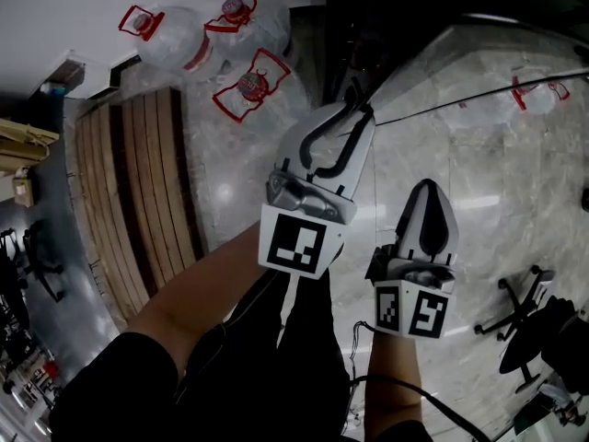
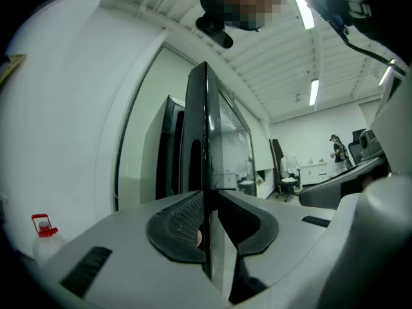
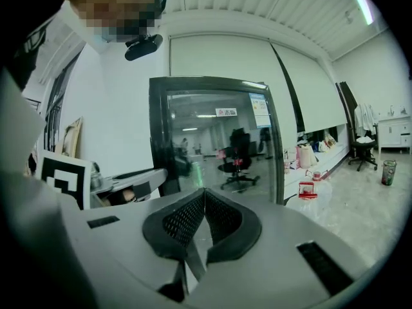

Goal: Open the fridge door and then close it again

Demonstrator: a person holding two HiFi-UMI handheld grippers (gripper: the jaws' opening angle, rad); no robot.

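The fridge door is a tall glass panel in a black frame, seen edge-on in the left gripper view and face-on as the fridge door in the right gripper view. My left gripper points level, and its pads sit on both sides of the door's free edge, clamped on it. From the head view, the left gripper reaches up to the dark fridge. My right gripper is shut and holds nothing. It hangs a little back from the door, to the right of the left one, as the right gripper.
Three clear water jugs with red handles stand on the marble floor left of the fridge, beside a slatted wooden bench. An office chair is at the lower right. A person stands far off across the room.
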